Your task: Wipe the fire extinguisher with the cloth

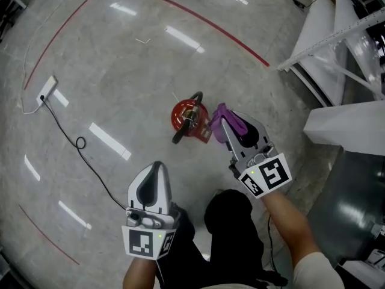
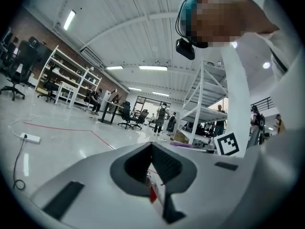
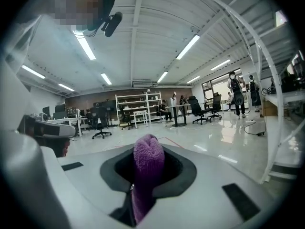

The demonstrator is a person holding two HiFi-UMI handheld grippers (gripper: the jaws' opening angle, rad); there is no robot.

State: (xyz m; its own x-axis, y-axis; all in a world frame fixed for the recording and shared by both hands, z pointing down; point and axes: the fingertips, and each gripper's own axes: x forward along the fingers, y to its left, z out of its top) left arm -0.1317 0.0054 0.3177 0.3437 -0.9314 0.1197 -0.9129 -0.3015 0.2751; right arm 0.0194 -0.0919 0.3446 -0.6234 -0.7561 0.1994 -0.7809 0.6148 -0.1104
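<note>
Seen from above in the head view, a red fire extinguisher point(image 1: 187, 117) with a black handle and hose stands on the grey floor. Just to its right, my right gripper point(image 1: 228, 126) is shut on a purple cloth point(image 1: 223, 114), which sits close beside the extinguisher's top. In the right gripper view the cloth point(image 3: 147, 171) bulges out between the closed jaws of the right gripper point(image 3: 147, 152). My left gripper point(image 1: 157, 166) hangs lower left of the extinguisher, apart from it, shut and empty. Its own view shows the left gripper point(image 2: 152, 148) closed, with a red sliver of the extinguisher point(image 2: 153, 193) through the gap.
A white power strip point(image 1: 46, 90) with a black cable point(image 1: 79, 142) lies on the floor at left. A red line point(image 1: 180, 8) curves across the far floor. White rack frames point(image 1: 337, 47) and a grey surface point(image 1: 355, 203) stand at right. Distant people and office chairs point(image 2: 126, 114) appear.
</note>
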